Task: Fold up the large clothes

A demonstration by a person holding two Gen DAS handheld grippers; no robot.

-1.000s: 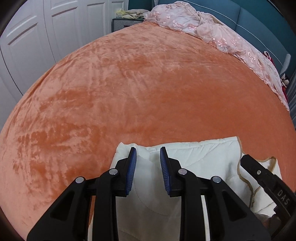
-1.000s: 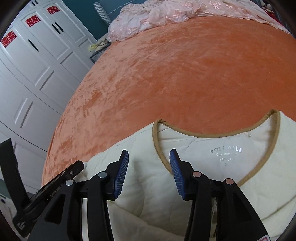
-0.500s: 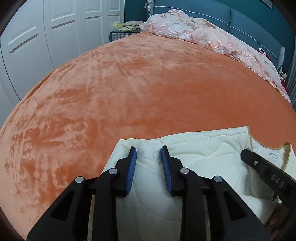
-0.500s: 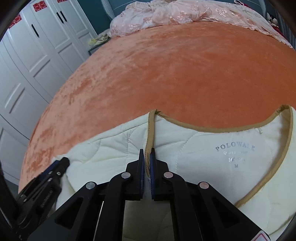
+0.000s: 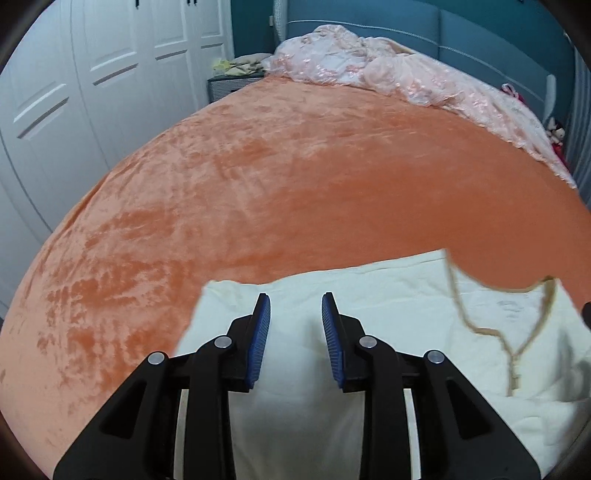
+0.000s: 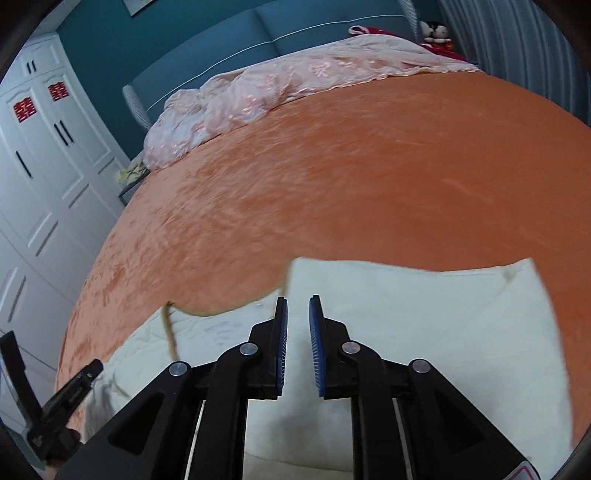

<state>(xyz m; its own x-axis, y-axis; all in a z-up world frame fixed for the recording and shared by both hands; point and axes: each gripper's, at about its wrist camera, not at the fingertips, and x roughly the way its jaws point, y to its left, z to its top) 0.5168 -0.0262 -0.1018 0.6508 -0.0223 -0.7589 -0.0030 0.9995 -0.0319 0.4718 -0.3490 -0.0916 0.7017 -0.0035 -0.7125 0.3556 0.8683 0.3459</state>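
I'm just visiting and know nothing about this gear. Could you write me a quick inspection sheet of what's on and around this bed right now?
Surface: orange plush bedspread, mostly bare.
Job's things: cream quilted jacket with tan-trimmed neckline, lying at the near edge, partly blurred.
Clutter: crumpled pink bedding along the headboard side; soft toys in the far corner.
Grippers: left gripper over the jacket, jaws apart, nothing pinched. Right gripper over the jacket's other side, jaws opening, nothing visibly between them.
Cables: nothing seen.
Surroundings: white wardrobe doors with red paper cut-outs; teal headboard; small nightstand with items on top.
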